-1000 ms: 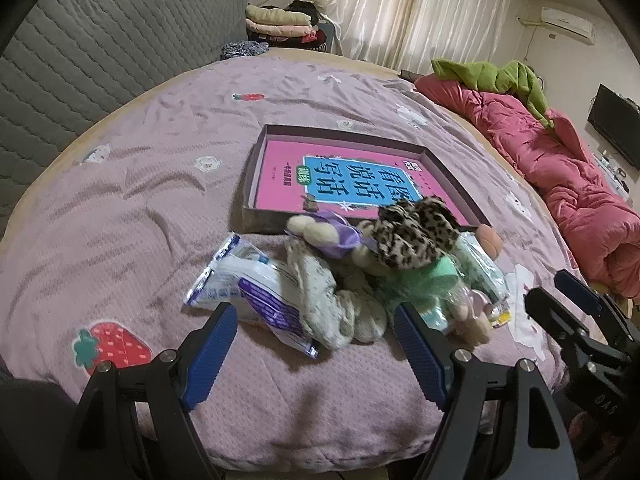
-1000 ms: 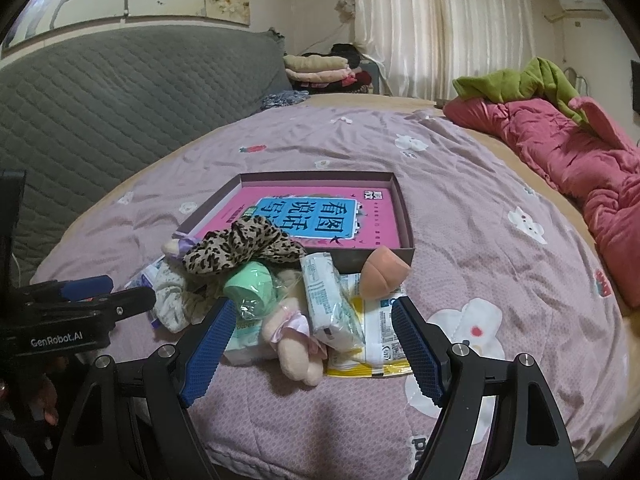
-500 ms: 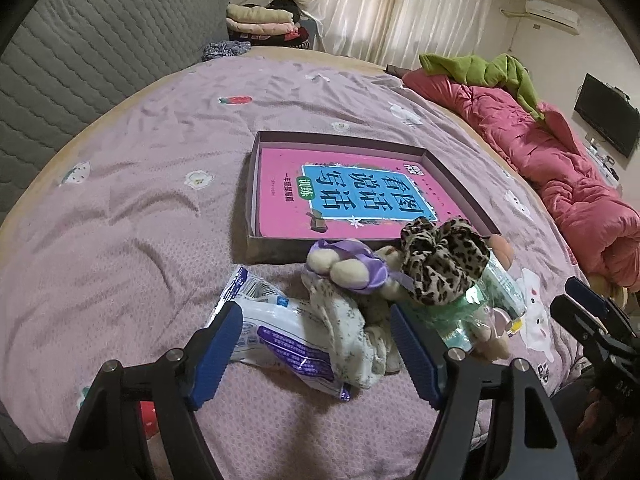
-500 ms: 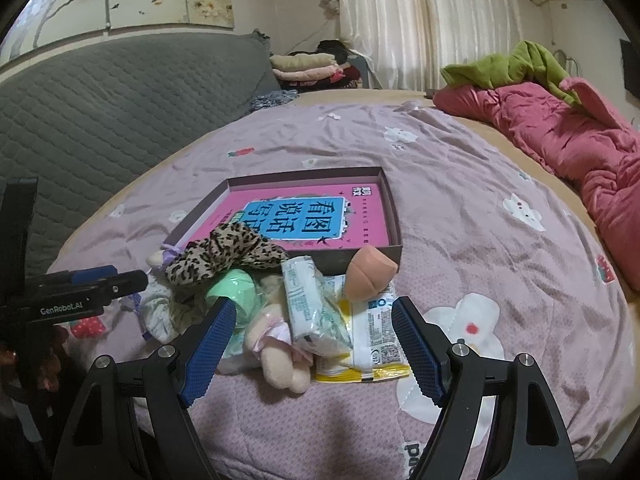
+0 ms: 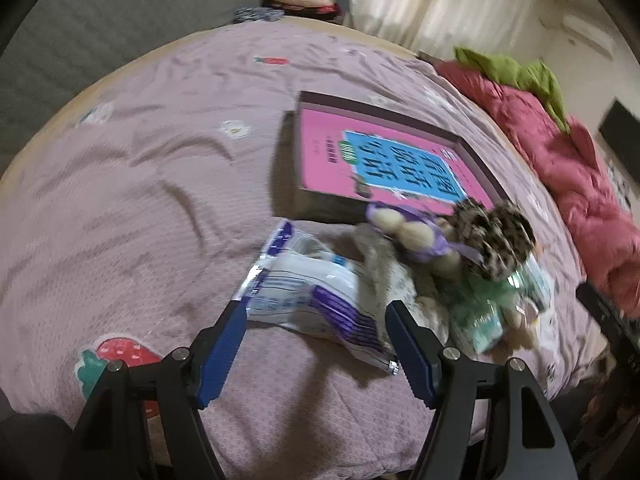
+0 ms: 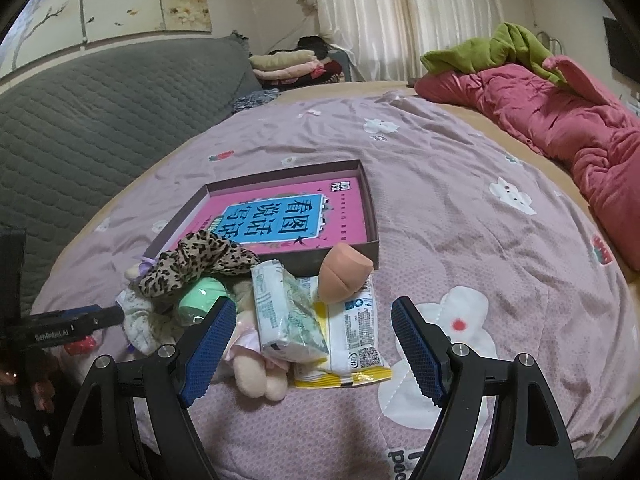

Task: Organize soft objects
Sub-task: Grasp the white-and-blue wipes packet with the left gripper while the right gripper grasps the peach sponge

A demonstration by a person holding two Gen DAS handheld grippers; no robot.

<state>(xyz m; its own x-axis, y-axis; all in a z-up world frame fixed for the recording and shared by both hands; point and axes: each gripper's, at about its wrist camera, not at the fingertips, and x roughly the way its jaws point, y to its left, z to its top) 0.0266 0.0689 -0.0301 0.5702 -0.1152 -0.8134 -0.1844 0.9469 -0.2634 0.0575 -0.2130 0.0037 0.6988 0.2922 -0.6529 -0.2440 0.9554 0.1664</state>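
Note:
A heap of soft things lies on the purple bedspread in front of a shallow box (image 5: pixel 304 208) that holds a pink book. My left gripper (image 5: pixel 315 308) hangs low over a white-and-blue plastic packet (image 5: pixel 308 280); its jaws are closing with the packet's near end between them, pads not pressing. Beside the packet lie a floral cloth (image 5: pixel 384 276), a purple-and-beige plush (image 5: pixel 404 228) and a leopard scrunchie (image 5: pixel 496 236). My right gripper (image 6: pixel 314 303) stands open above a tissue pack (image 6: pixel 284 316) and a yellow-edged packet (image 6: pixel 356 340), near a peach sponge (image 6: pixel 344 276).
A crumpled pink quilt (image 6: pixel 560 120) with a green cloth (image 6: pixel 492 52) fills the right side of the bed. A grey padded headboard (image 6: pixel 100 112) runs along the left, folded clothes (image 6: pixel 292 64) behind it. The bed's front edge is just below both grippers.
The left gripper has come forward and down toward the white-and-blue packet, and its jaws have narrowed a little. The right gripper has edged slightly closer to the heap.

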